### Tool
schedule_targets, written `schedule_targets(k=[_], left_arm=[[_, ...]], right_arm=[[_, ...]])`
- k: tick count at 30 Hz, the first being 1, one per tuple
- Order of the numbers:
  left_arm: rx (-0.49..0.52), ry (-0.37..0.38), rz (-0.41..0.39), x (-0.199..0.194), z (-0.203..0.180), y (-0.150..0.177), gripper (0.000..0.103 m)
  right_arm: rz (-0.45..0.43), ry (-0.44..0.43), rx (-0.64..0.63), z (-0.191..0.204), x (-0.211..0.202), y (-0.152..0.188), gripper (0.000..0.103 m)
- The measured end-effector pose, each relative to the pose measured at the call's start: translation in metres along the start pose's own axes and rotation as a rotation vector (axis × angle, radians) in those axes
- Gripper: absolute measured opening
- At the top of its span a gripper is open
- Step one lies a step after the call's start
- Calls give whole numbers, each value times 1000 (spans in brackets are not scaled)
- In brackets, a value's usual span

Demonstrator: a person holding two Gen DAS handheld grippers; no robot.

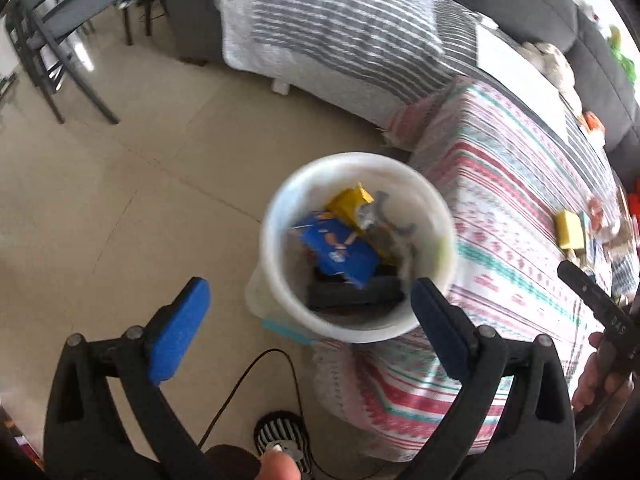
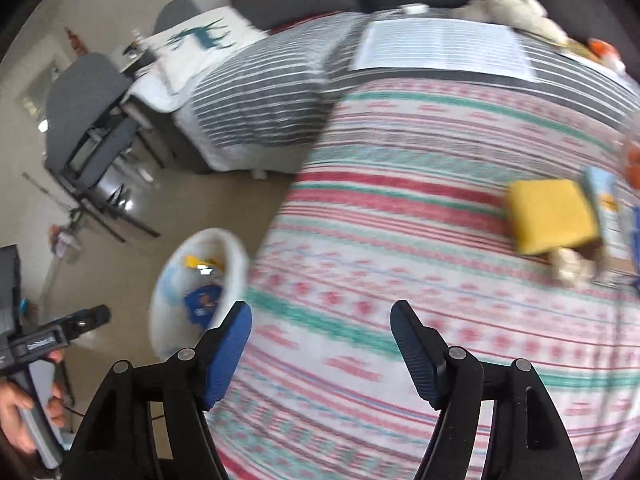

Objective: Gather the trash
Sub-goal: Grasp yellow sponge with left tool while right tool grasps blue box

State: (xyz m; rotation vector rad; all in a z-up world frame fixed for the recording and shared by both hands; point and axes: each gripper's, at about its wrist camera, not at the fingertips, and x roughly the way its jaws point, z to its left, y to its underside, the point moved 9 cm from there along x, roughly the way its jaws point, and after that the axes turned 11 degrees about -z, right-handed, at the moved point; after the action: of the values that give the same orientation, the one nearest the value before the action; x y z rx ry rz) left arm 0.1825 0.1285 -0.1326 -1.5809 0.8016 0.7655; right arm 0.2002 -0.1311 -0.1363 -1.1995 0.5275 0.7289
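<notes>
Blue ribbed fingers (image 1: 178, 332) above round bin (image 1: 276, 216)

Bare floor (image 1: 120, 208) left of the white bin (image 1: 280, 292); patterned bed (image 1: 520, 208) crowds its right side, rim open above

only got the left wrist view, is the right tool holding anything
Observer: No. The right tool is open and holds nothing, above the red, green and white striped cloth.
Operator: any trash left near it
Observer: Possibly. A crumpled beige scrap lies against the yellow rectangular block, ahead and to the tool's right.
Operator: where would it drop that
Observer: The white round plastic bin stands on the floor at the cloth's left edge, just left of that tool.
</notes>
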Motion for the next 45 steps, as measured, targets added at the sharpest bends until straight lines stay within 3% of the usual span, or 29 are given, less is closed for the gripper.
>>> schedule_targets(k=[11,20,30,35,45], left_arm=[[106,87,29,22,-95,4,101],[235,168,13,43,-200,3,101],[363,232,-6,74,-312,7,101],[447,260,-18,85,-347,11,101],[694,226,-75,111,-390,22,101]], right_arm=[[-76,203,215,-168,-49,-10,76],[-110,325,356,-266,-80,-4,76],[-129,326,420,-314,-91,-1,77],[-118,331,419,-326,-84,0,77],[-123,297,453,-334,-68,-11,77]])
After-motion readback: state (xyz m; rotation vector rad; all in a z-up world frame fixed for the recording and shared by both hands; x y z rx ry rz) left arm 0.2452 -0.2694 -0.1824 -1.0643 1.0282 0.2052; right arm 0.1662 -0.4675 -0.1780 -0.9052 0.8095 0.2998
